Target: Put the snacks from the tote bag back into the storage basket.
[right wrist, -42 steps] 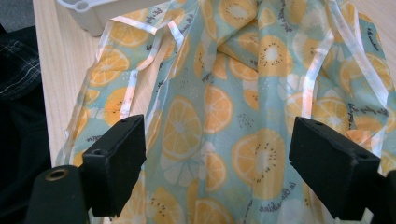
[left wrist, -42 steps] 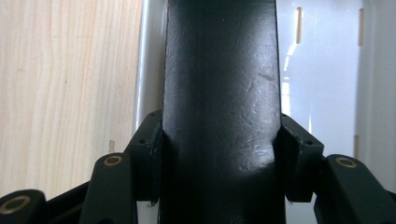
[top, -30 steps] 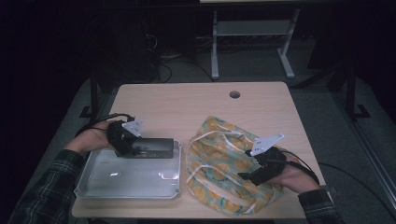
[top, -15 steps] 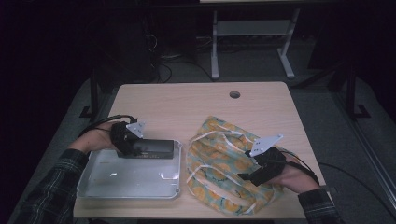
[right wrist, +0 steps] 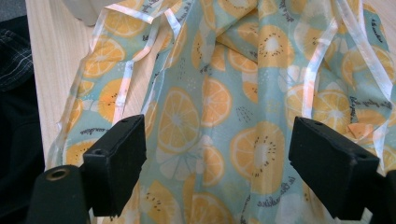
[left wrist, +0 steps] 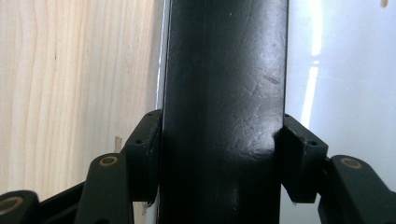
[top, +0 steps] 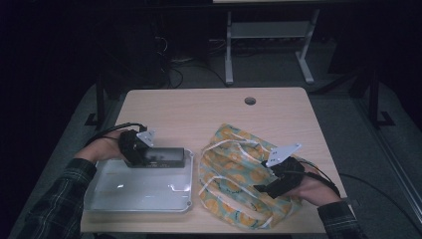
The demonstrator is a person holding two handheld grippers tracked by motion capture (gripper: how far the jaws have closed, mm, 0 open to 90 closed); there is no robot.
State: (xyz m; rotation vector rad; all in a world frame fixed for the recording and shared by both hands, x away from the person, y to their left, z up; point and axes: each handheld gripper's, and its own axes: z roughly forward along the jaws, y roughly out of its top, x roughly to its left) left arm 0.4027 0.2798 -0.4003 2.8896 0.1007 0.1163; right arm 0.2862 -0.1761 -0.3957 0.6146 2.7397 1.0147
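Note:
A long black case [top: 166, 156] lies across the far edge of a clear plastic tray [top: 134, 188] at the table's left. My left gripper [top: 147, 156] is shut on its left end. In the left gripper view the case [left wrist: 224, 70] runs up between both pads, which touch its sides; the jaws have just been opening a little with the case still between them. At the right lies a crumpled bag printed with orange slices [top: 231, 159]. My right gripper [top: 260, 188] hovers open over its near right part, and its jaws [right wrist: 219, 163] stand wide apart above the fabric [right wrist: 210, 93].
The wooden table [top: 199, 114] has a round cable hole [top: 250, 101] near its far edge. Beyond the table the floor is dark, with a metal stand [top: 268, 35] and cables. Bare wood [left wrist: 70, 93] shows beside the tray wall [left wrist: 345, 70].
My left hand has edged slightly to the right with the black case. The right gripper and the bag have stayed where they were.

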